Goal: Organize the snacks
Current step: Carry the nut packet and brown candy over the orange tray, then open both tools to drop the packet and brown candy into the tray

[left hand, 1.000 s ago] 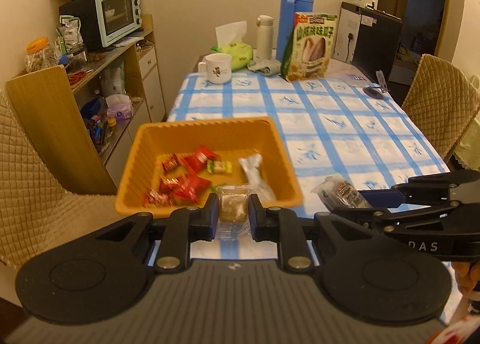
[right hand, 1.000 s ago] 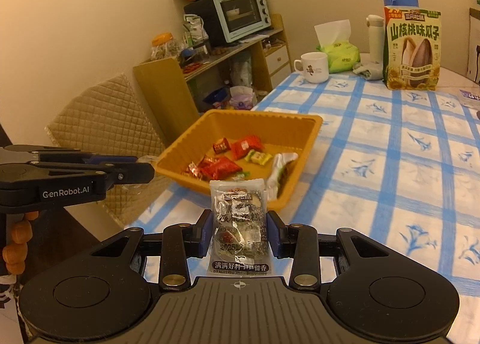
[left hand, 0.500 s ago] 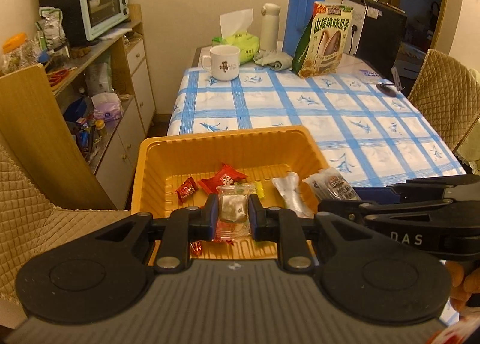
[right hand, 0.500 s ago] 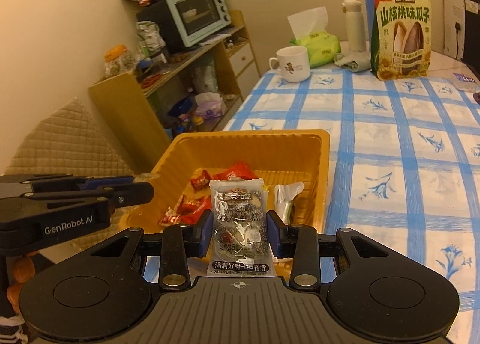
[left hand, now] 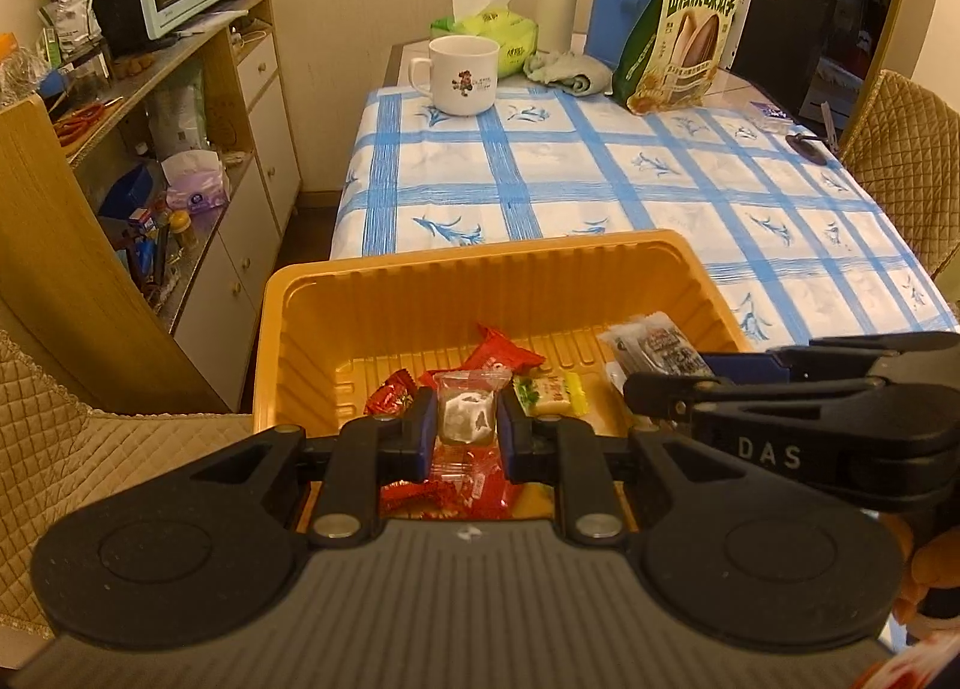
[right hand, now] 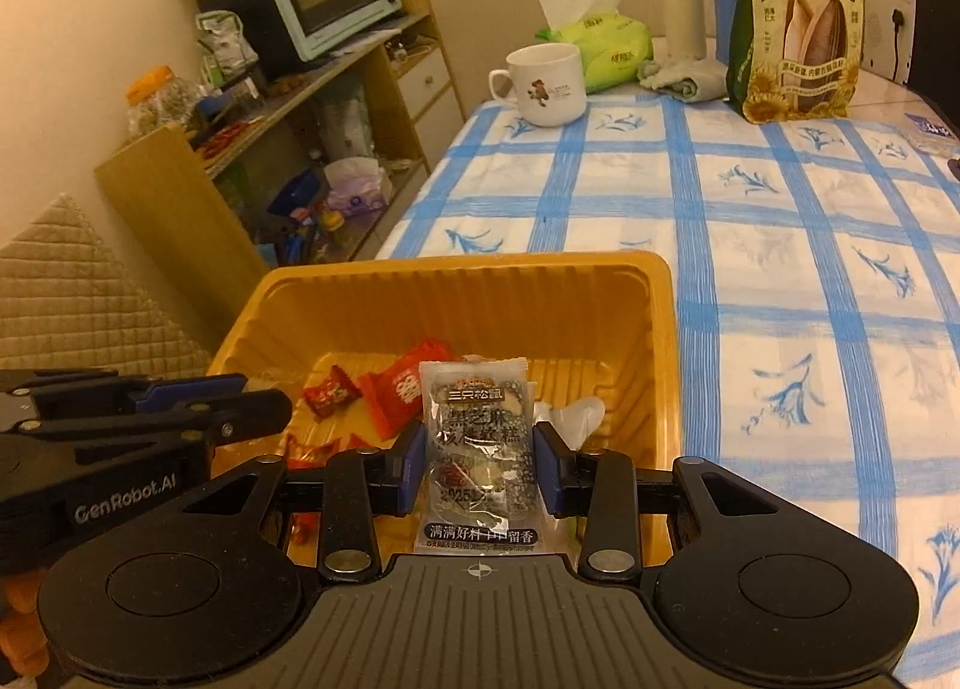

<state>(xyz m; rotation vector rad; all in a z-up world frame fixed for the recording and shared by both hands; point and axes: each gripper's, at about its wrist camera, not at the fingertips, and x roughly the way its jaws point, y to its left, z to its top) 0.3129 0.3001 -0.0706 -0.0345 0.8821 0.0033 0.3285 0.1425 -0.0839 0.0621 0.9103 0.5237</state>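
Both grippers are found carried forward and lowered since a second ago, now poised over the orange tray [left hand: 480, 275]. Left gripper [left hand: 467, 425] is pinched on a clear candy [left hand: 467, 416]; right gripper [right hand: 477, 452] is clamped on a sesame packet [right hand: 477, 437]. Release into the tray is judged imminent.

Warm, yellowish indoor light tints both views, bright enough to read print on the far sunflower seed bag [right hand: 795, 23]. The tablecloth [left hand: 600, 173] shows soft sheen and only faint shadows. Fisheye distortion bends the cabinet [left hand: 240, 161] and walls at the edges, with dark vignetted corners. Focus is mostly sharp; the near gripper bodies look slightly soft.
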